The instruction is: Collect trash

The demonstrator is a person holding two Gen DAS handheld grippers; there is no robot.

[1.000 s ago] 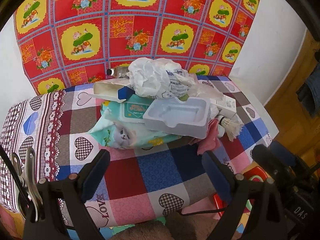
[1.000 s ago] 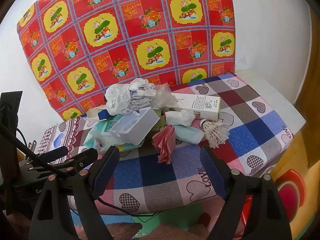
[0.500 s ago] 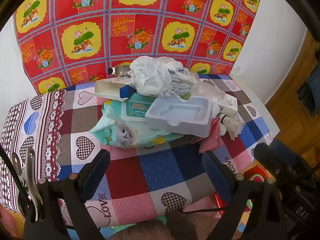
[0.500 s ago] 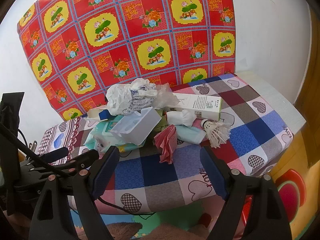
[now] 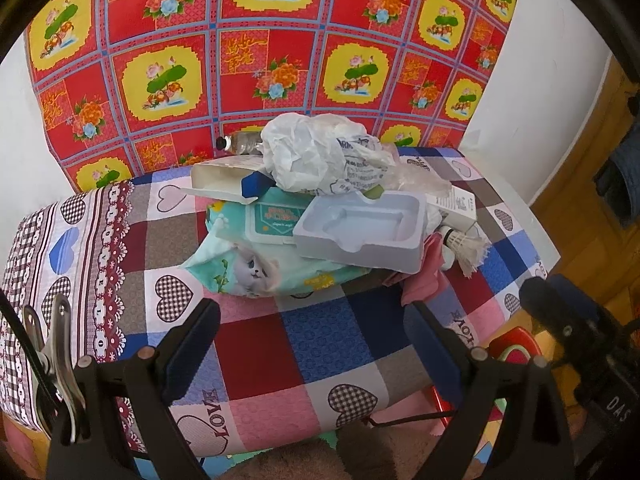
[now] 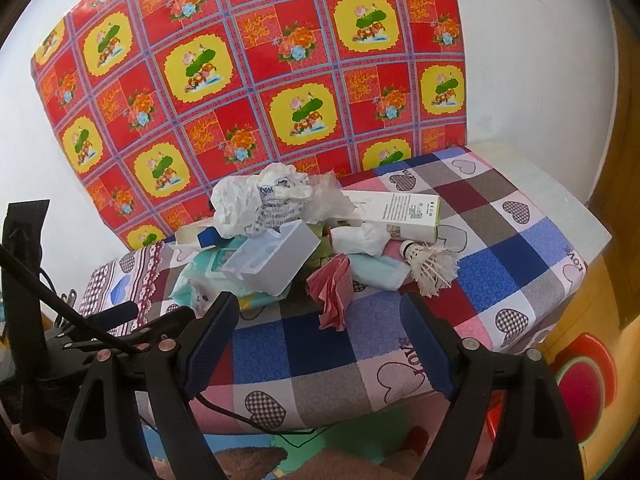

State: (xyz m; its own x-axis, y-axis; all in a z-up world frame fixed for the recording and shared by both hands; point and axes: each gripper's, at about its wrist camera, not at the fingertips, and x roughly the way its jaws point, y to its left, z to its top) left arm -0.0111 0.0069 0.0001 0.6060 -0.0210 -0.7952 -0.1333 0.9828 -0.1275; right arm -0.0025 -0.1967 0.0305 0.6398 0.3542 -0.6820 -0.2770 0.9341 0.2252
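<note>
Patchwork heart-print cloth [image 5: 320, 344] over a low table, red floral oilcloth [image 5: 248, 52] against a white wall behind, wooden floor to the right.

Left gripper [image 5: 316, 332]: fingers wide apart, nothing between them, hovering over the near edge of the cloth, short of the pile.
Right gripper [image 6: 320, 332]: fingers likewise spread and empty, poised over the near edge; crumpled pink napkin [image 6: 332, 292] lies just beyond its fingertips.

Trash pile, mid-table, nearest first:
- wet-wipes pack [image 5: 256, 256] with kitten print, at the bottom;
- pale moulded plastic tray [image 5: 360, 232], resting tilted on the pack;
- pink napkin, beside the tray on the right;
- shuttlecock [image 6: 432, 268], on its side at the right edge of the pile;
- folded light-blue piece [image 6: 376, 272], kind unclear, between napkin and shuttlecock;
- long white carton [image 6: 396, 212] with green end, lying flat behind;
- open white-and-blue box [image 5: 228, 178], to the left;
- crumpled white printed wrapper [image 5: 316, 156], on top;
- plastic bottle [image 5: 240, 142], mostly hidden at the back.

Progress, as judged: nothing gripped, whole pile apparently untouched, no bin or bag visible. All collecting left to do; first pick not yet begun.
</note>
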